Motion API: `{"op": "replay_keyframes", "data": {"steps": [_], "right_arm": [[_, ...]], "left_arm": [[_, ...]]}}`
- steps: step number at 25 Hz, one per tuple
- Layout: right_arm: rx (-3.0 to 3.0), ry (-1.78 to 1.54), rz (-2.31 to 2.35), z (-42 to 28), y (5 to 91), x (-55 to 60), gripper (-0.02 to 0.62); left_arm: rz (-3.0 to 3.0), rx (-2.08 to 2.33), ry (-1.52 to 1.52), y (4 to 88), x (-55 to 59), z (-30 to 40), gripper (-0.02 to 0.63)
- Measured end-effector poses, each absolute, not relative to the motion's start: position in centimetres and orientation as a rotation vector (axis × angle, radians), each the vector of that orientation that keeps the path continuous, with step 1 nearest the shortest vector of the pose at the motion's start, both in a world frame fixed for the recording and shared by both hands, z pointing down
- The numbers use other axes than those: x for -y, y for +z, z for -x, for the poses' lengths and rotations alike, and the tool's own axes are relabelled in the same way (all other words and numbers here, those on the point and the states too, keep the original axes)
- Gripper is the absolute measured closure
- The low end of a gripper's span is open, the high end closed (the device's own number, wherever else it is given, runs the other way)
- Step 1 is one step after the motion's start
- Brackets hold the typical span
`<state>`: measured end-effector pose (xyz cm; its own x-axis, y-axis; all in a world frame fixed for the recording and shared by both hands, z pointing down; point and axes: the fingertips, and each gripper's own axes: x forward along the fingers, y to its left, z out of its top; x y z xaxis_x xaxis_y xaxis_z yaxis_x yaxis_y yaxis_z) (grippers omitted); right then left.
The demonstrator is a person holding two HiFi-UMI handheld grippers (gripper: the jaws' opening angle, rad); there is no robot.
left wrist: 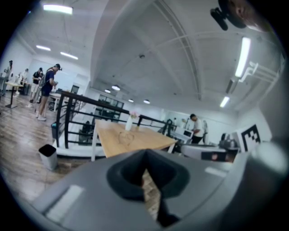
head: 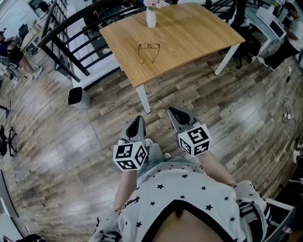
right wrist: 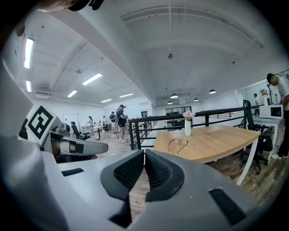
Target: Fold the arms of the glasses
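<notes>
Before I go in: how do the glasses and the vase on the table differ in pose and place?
The glasses lie flat with both arms spread open; the vase stands upright, holding flowers. The glasses are a thin dark frame; the vase is solid white. The glasses sit nearer the middle of the table; the vase stands by its far edge. Both rest on the wooden top, apart from each other.

Thin-framed glasses [head: 148, 50], arms unfolded, on wooden table [head: 199, 33]
</notes>
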<state>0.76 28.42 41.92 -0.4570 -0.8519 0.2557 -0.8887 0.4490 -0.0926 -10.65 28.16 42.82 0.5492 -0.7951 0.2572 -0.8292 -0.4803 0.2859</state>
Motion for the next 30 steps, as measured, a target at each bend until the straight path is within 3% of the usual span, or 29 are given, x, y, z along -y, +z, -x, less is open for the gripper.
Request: {"op": "replay_keyframes", "data": {"steps": [30], "right_arm": [[2.480, 0.374, -1.572, 0.0, 42.1, -4.2, 0.577]], "left_arm": [[-2.434, 1.223, 0.144, 43.5, -3.5, 11.2, 0.600]]}}
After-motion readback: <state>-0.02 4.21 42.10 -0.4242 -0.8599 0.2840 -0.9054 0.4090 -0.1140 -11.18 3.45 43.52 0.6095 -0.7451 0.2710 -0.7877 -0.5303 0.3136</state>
